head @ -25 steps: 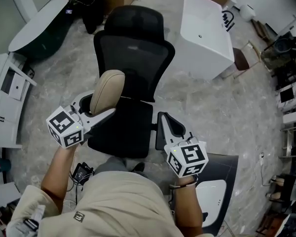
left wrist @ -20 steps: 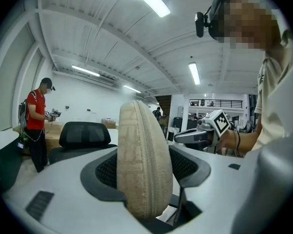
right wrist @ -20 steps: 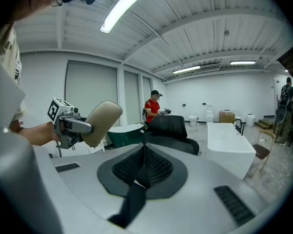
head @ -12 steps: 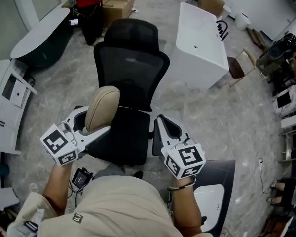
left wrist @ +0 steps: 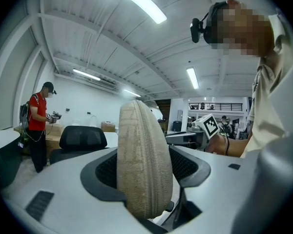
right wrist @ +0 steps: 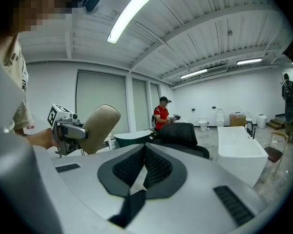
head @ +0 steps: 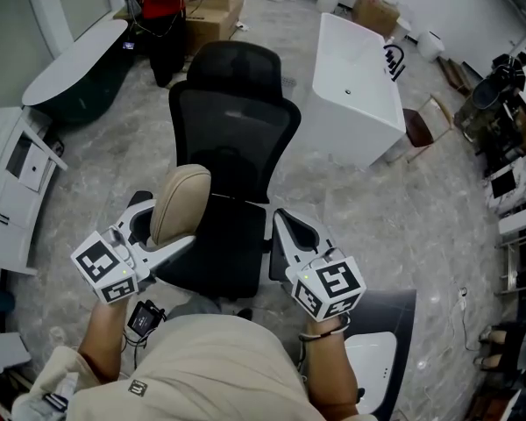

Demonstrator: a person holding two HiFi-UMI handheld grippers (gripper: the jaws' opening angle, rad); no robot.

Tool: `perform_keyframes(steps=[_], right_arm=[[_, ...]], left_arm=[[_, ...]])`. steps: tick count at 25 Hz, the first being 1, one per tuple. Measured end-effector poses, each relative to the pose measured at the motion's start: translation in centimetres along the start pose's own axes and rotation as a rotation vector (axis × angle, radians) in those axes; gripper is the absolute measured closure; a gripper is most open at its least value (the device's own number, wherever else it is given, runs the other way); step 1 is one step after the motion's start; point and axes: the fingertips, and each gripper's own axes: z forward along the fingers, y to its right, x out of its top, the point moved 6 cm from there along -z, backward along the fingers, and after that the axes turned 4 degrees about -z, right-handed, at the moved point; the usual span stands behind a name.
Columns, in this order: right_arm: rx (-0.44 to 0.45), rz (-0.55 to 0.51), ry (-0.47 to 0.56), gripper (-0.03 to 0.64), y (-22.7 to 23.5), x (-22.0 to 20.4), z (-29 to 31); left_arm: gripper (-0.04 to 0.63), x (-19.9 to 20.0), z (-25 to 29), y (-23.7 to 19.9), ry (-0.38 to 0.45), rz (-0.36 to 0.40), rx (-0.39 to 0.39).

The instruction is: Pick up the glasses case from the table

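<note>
**Head view: case held in the air over the chair seat**

A dark tub (head: 70, 68) and a white cabinet (head: 13, 178) line the far left, with marble floor (head: 96, 169) between them and the black office chair (head: 232, 130). The left gripper (head: 162, 226) is clamped on the glasses case (head: 180, 202), which stands on edge between its jaws, above the seat's near-left corner and touching no surface. Just right of the seat, the right gripper (head: 282, 222) has its jaws pressed together with nothing between them. Open floor runs on to a white bathtub (head: 355, 86) at far right, and clutter crowds the right edge. The case is beige, oval and fabric-textured, with a zip running along its narrow edge.
</note>
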Motion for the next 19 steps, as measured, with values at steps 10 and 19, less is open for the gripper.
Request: perform_keyframes(steps=[10,19], right_arm=[[-0.006,0.006,-0.009,0.595,0.1,-0.3,-0.5],[-0.008,0.015,-0.018,0.595,0.3,-0.7,-0.3]], left_arm=[[0.302,-0.7,0.1,0.2,-0.014,-0.014,0.003],[0.302,-1.1,0.5,-0.1,-0.022,-0.021,0.003]])
